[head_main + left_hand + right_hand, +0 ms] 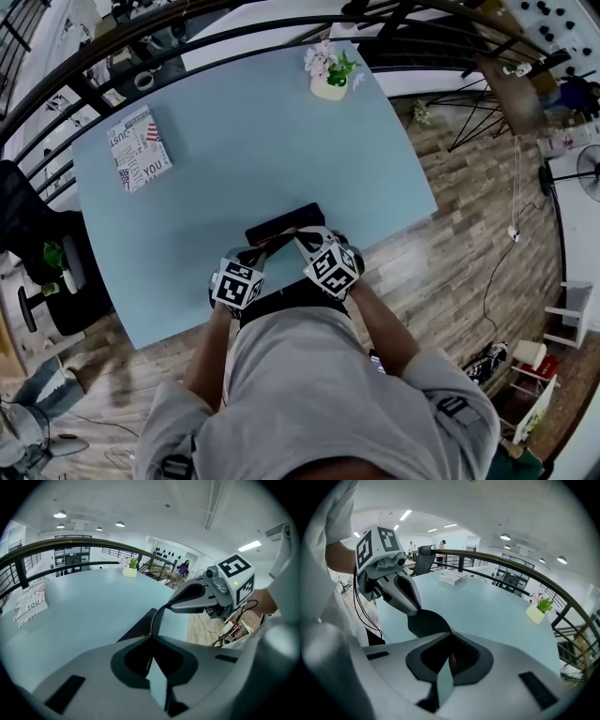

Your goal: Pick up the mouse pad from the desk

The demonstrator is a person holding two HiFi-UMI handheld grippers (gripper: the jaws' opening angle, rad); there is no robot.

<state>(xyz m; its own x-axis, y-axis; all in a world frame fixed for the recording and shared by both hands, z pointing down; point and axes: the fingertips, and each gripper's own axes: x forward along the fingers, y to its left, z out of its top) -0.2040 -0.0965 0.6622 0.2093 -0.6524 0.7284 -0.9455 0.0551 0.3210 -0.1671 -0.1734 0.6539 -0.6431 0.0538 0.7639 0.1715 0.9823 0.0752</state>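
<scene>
- The pad (pixel 286 221) is at the lower centre of the head view, by the near edge of the table (pixel 234 122). The left gripper (pixel 262 249) and the right gripper (pixel 304 238) are both closed on its near rim, close to each other.
- Each gripper seems to catch only a thin strip of rim. A quick lift could let the soft sheet slide out of one, leaving it hanging from the other.
- Between the two grippers the pad bows in a curve. Pulling the hands apart or rolling one of them would likely crease it or wrench it loose.
- I cannot tell whether the far end is clear of the table. If it drags, the friction may tug the rim out of the grip.
- With both holds on one side, the far end is unsupported and may flop or swing as it rises.
- The plant (pixel 329 75) at upper centre and the booklet (pixel 139 148) at upper left are well apart from the pad, so a knock looks unlikely.
</scene>
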